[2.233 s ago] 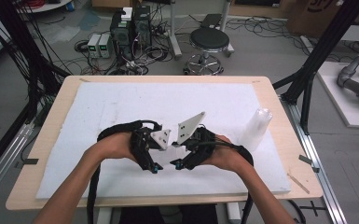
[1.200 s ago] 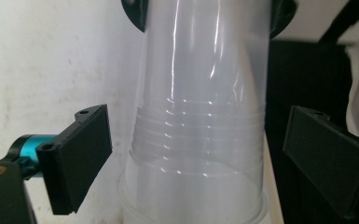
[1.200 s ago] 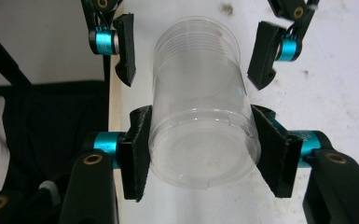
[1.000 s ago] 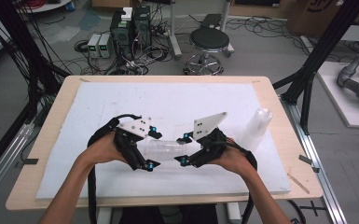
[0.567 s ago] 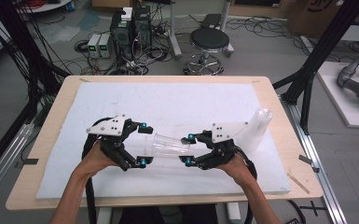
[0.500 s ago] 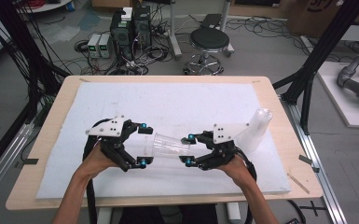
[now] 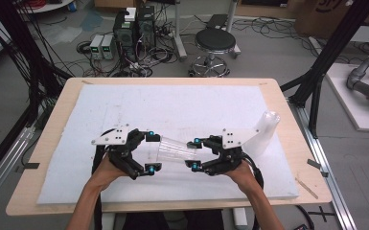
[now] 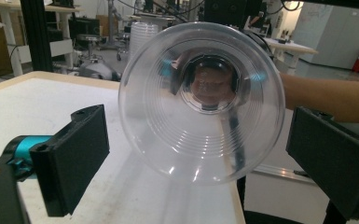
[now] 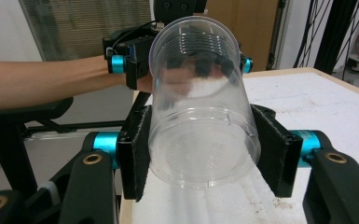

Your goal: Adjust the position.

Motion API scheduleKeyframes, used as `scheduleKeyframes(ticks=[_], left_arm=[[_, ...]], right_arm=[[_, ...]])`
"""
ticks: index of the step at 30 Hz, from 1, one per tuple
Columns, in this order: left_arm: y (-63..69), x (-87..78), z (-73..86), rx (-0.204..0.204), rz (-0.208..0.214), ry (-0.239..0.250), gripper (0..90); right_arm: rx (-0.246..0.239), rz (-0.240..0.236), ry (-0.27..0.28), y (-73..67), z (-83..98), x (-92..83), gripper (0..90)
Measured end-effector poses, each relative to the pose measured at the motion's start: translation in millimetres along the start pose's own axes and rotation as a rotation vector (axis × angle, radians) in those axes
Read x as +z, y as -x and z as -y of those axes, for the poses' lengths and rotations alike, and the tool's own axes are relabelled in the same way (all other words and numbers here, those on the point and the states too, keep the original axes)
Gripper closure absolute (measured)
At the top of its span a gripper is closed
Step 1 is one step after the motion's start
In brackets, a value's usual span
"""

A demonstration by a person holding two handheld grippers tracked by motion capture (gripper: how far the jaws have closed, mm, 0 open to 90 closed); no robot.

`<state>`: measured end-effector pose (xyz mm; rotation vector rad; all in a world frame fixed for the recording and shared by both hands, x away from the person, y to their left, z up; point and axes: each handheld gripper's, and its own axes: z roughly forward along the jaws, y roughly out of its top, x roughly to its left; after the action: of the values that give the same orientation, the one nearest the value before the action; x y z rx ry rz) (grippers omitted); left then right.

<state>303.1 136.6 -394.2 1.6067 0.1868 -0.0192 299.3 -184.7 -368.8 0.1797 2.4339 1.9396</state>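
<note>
A clear plastic cup (image 7: 175, 147) lies level just above the white foam mat (image 7: 182, 103), between my two grippers. My right gripper (image 7: 193, 153) is shut on the cup's base end; in the right gripper view both pads press the cup (image 9: 200, 130) on either side of my right gripper (image 9: 205, 149). My left gripper (image 7: 153, 152) stands open around the cup's mouth. In the left gripper view the wide rim of the cup (image 8: 191, 149) faces the camera, and the fingers (image 8: 72, 161) of my left gripper (image 8: 198, 161) stand just clear of it on each side.
A tilted stack of clear cups (image 7: 263, 130) rests on the mat to the right of my right hand. The wooden table edge (image 7: 287, 108) frames the mat. A stool (image 7: 214, 43) and computer boxes stand on the floor beyond the table.
Both hands have sunk toward the mat and drawn apart, the left going left and the right going right. The cup now lies level between them.
</note>
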Motion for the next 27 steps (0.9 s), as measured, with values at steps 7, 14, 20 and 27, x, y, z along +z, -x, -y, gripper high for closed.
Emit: scheduleKeyframes(ticks=[7, 14, 20, 27], left_arm=[[-0.1, 12.2, 3.6, -0.012, 0.019, 0.028, 5.9], [-0.8, 22.1, 0.5, -0.019, 0.054, 0.044, 7.8], [-1.8, 23.4, -0.5, -0.025, 0.071, 0.065, 13.6], [-1.8, 20.4, -1.1, -0.011, 0.075, 0.074, 24.0]], right_arm=[[-0.009, -0.009, 0.012, -0.2, 0.2, 0.6, 42.9], [-0.015, -0.019, 0.024, -0.2, 0.5, 1.2, 42.9], [-0.027, -0.027, 0.027, -0.6, 1.3, 3.0, 42.9], [-0.039, -0.038, 0.037, -1.2, 1.2, 4.3, 42.9]])
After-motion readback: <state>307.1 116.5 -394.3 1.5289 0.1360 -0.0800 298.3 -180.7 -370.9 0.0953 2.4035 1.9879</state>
